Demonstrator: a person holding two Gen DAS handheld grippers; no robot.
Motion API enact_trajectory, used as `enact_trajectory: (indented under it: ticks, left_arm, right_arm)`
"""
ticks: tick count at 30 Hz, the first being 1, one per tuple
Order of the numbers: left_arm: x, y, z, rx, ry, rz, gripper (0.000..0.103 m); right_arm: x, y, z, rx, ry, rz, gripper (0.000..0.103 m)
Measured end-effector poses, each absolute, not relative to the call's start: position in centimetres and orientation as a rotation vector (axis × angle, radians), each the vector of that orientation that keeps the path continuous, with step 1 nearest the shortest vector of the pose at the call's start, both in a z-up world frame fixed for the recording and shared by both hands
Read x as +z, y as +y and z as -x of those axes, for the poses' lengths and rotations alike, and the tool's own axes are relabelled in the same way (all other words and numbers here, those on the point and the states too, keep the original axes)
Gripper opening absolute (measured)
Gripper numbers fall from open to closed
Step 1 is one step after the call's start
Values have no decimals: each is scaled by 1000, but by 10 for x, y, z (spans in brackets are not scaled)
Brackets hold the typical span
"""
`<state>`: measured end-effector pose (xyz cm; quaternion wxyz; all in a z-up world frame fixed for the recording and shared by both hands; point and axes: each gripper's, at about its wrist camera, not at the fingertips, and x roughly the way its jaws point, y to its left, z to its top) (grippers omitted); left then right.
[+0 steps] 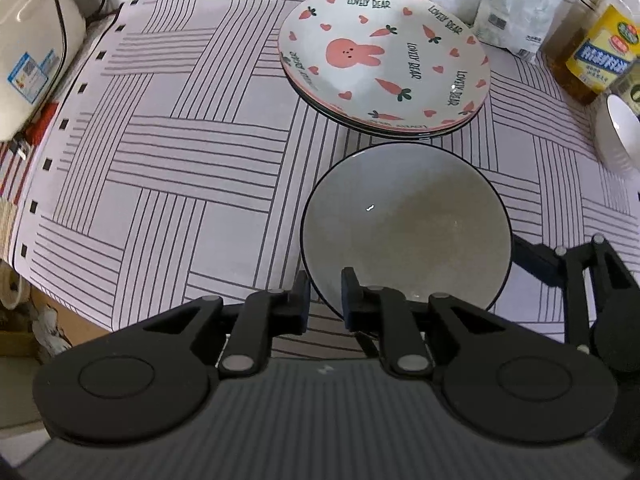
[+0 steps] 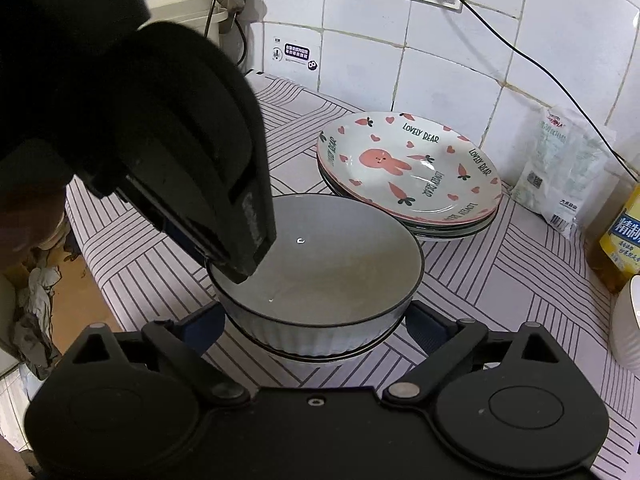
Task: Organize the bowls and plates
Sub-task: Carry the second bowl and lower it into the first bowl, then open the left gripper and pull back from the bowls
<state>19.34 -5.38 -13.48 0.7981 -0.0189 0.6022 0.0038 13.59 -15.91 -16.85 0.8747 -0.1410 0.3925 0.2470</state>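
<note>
Your left gripper (image 1: pixel 325 300) is pinching the near rim of the grey bowl (image 1: pixel 404 224), one finger inside and one outside, just below the middle of the left wrist frame. In the right wrist frame the same gripper is reaching down from the upper left onto the bowl's left rim. That bowl is sitting nested on another bowl (image 2: pixel 320 354) on the striped cloth (image 1: pixel 160 160), at the centre of the right view. Your right gripper (image 2: pixel 316 326) is standing wide apart, its fingers (image 2: pixel 202 328) flanking the ribbed base of the bowl at lower centre; you cannot tell whether the pads are touching it. Behind the bowl, toward the upper right, a stack of plates (image 1: pixel 384 60) with a pink rabbit print is resting near the tiled wall (image 2: pixel 440 72). A white bowl (image 1: pixel 620 136) is showing at the right edge, beside an oil bottle (image 1: pixel 592 52) and a white bag (image 1: pixel 516 4).
</note>
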Motion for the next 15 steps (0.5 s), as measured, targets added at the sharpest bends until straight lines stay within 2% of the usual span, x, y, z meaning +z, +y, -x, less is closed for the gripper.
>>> enact_trajectory:
  ticks: [6, 10, 15]
  left_arm:
    - [-129, -62, -190, -21, 1283, -11, 23]
    - [-114, -68, -186, -64, 1243, -69, 42]
    - [-92, -77, -179, -98, 1208, -85, 47]
  right_arm:
    - [-173, -165, -138, 520, 822, 274, 100]
    - [-168, -181, -124, 543, 780, 281, 100]
    - [-153, -216, -111, 528, 746, 180, 100]
